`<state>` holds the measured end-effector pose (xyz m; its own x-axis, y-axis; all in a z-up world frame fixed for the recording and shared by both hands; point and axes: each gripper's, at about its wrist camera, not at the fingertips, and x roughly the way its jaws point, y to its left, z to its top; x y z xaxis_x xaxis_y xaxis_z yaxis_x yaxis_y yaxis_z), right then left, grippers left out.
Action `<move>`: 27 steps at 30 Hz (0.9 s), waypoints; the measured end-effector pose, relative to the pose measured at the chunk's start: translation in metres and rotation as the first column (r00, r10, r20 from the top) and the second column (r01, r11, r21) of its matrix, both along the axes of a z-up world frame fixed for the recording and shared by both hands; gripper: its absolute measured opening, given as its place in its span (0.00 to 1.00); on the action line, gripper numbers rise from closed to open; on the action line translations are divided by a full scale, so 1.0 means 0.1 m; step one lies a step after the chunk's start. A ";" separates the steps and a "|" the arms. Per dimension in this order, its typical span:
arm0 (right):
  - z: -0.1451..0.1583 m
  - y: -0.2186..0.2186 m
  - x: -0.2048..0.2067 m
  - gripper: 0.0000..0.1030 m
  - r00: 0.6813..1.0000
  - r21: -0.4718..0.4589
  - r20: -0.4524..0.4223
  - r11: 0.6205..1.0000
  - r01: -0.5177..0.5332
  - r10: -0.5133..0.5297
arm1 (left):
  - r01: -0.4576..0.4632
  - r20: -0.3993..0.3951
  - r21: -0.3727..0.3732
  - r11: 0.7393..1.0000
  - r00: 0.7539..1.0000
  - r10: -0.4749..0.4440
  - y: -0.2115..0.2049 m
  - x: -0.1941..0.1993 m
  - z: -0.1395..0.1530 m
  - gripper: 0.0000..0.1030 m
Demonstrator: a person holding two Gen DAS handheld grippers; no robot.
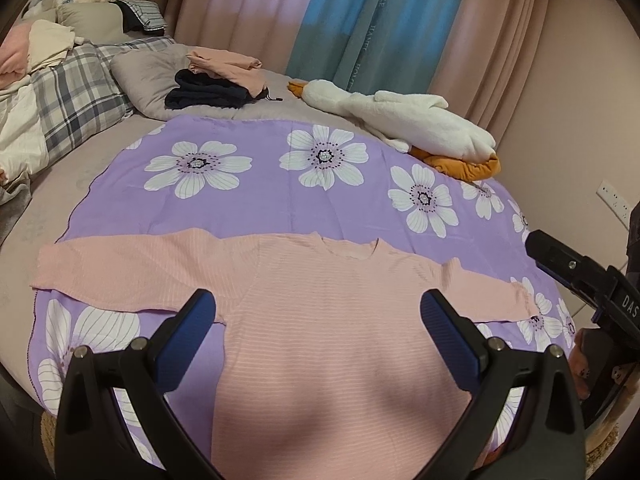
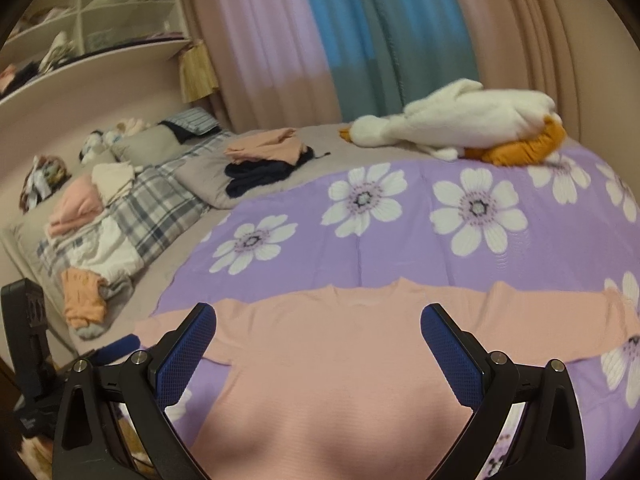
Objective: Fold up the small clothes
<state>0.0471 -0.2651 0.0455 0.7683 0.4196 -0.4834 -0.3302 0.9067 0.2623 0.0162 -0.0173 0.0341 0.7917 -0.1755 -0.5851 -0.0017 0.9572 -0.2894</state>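
Observation:
A pink ribbed long-sleeve top (image 1: pixel 332 320) lies flat on a purple flowered sheet (image 1: pixel 280 200), neck away from me, both sleeves spread out sideways. It also shows in the right wrist view (image 2: pixel 340 352). My left gripper (image 1: pixel 319 312) is open and empty, hovering above the top's chest. My right gripper (image 2: pixel 319 324) is open and empty, above the same top. The right gripper's body (image 1: pixel 588 280) shows at the right edge of the left wrist view; the left gripper's body (image 2: pixel 28 340) shows at the left edge of the right wrist view.
A stack of folded pink and navy clothes (image 1: pixel 220 80) sits on a grey pillow at the back. A white plush goose (image 1: pixel 400 116) lies at the back right. A plaid duvet with loose clothes (image 1: pixel 60 92) is at the left. Curtains (image 1: pixel 360 20) hang behind the bed.

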 end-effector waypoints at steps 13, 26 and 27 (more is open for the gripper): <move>0.25 -0.96 0.28 0.99 0.969 0.065 -0.016 0.967 0.248 -0.248 | 0.056 -0.053 0.029 0.998 0.997 -0.055 -0.38 0.39 -0.18 0.99; -0.30 -2.19 0.41 0.95 0.824 0.145 -0.155 0.813 0.565 -0.545 | 0.126 -0.154 0.034 0.991 0.981 -0.119 -0.76 0.65 -0.58 0.88; -0.34 -2.29 0.40 0.91 0.798 0.134 -0.164 0.789 0.600 -0.580 | 0.132 -0.167 0.028 0.991 0.978 -0.125 -0.79 0.69 -0.63 0.86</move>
<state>0.0870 -0.4944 0.0112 0.8403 -0.0154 -0.5420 0.2940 0.8528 0.4317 0.0848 -0.0967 -0.0292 0.6562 -0.2439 -0.7141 0.0776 0.9631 -0.2577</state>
